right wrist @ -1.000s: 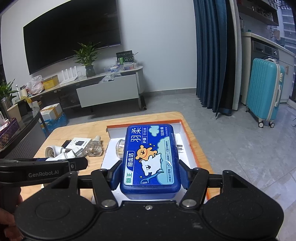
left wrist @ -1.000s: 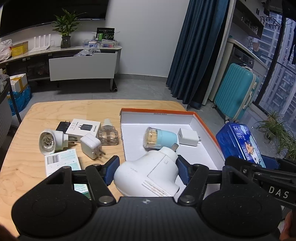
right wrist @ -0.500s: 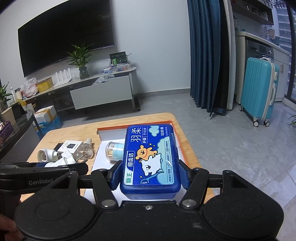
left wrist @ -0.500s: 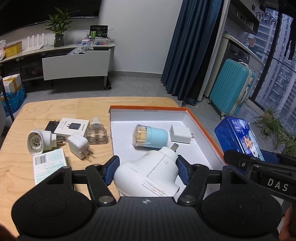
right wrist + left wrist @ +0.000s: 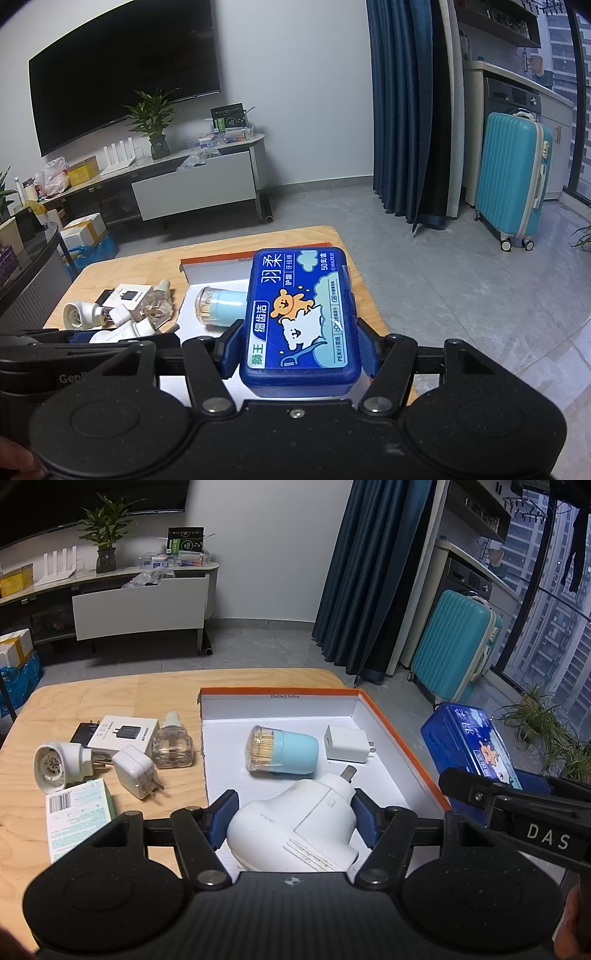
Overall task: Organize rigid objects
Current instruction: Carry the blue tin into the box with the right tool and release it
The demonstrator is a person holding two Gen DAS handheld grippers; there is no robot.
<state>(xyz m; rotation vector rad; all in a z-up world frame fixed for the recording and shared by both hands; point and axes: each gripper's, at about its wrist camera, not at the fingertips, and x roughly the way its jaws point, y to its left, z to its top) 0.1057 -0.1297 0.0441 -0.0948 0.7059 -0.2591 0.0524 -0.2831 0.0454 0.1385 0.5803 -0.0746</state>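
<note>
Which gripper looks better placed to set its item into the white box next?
Probably the left gripper: its white plug-in device hangs over the white box floor. The right gripper holds the blue floss case beyond the box's right rim.

Left hand-held gripper (image 5: 291, 819): matt black speckled plastic body, blue rubbery pads, clamped on smooth white plastic plug device (image 5: 295, 834), slightly scuffed. Ahead of it, white matt cardboard box (image 5: 399, 734), orange rim. Inside: glossy clear-and-blue plastic toothpick jar (image 5: 282, 750). Left of it, light wood-grain tabletop (image 5: 110, 694), satin. Right hand-held gripper (image 5: 299, 350) holds glossy blue plastic case (image 5: 301, 317) with printed label.
</note>
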